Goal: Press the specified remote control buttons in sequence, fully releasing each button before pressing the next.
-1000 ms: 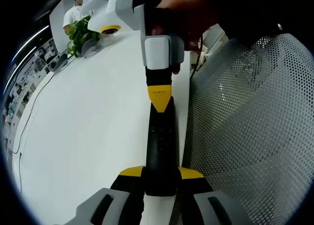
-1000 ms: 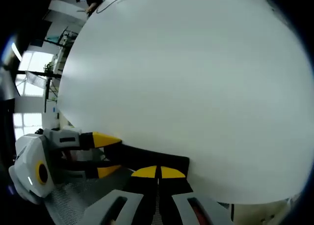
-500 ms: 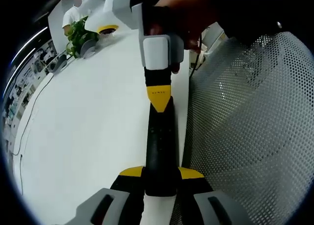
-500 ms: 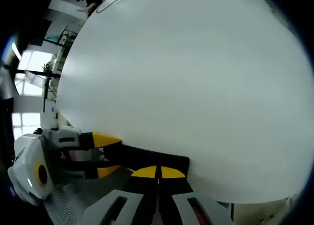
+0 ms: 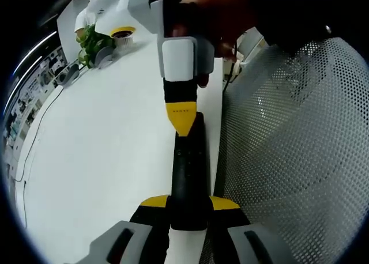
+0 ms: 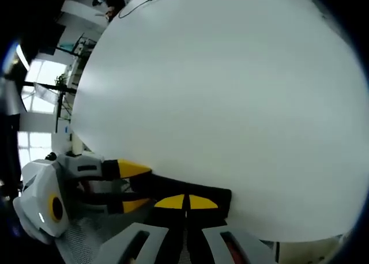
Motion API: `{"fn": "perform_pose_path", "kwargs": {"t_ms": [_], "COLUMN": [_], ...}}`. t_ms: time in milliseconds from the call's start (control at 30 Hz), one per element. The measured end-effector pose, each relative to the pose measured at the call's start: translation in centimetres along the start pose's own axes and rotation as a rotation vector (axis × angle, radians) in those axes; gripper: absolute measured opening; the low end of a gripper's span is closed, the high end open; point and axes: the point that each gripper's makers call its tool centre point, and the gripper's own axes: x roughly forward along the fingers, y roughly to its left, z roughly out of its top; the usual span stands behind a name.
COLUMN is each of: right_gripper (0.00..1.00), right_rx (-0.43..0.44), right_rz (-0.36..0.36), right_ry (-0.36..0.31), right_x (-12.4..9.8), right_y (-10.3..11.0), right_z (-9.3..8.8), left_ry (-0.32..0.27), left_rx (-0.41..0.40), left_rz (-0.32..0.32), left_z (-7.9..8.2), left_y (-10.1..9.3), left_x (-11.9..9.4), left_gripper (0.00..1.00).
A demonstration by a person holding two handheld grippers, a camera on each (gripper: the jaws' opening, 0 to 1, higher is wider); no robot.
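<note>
black remote (image 5: 187, 172) lies along the white worktop (image 5: 98, 154) edge, next to a mesh chair (image 5: 288, 160). left claw (image 5: 188, 205) is clamped on the remote's near end, yellow tips on both sides. right claw (image 6: 186, 202) has its tips pressed together, closed, right over the remote (image 6: 184, 190). from the left view its yellow tip touches the remote's far end

Matt black plastic remote (image 5: 187, 177); smooth white table (image 5: 98, 149).

White table (image 5: 104, 137), grey mesh chair (image 5: 288, 160), leafy plant (image 5: 92, 39), bright windows (image 6: 29, 102)
</note>
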Motion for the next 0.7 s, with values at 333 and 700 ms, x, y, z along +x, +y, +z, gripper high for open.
{"fn": "perform_pose_path", "kwargs": {"t_ms": [333, 700], "right_gripper": [0.0, 0.0], "right_rx": [0.008, -0.005], "right_rz": [-0.005, -0.009], "right_ry": [0.0, -0.002], "right_x": [0.36, 0.44], "right_y": [-0.07, -0.17], "right_z": [0.06, 0.08], "left_ry": [-0.002, -0.003], "left_rx": [-0.002, -0.004], "left_rz": [0.0, 0.0], "left_z": [0.0, -0.02], "left_y": [-0.02, 0.06], "left_x": [0.0, 0.06], "left_gripper": [0.25, 0.25]}}
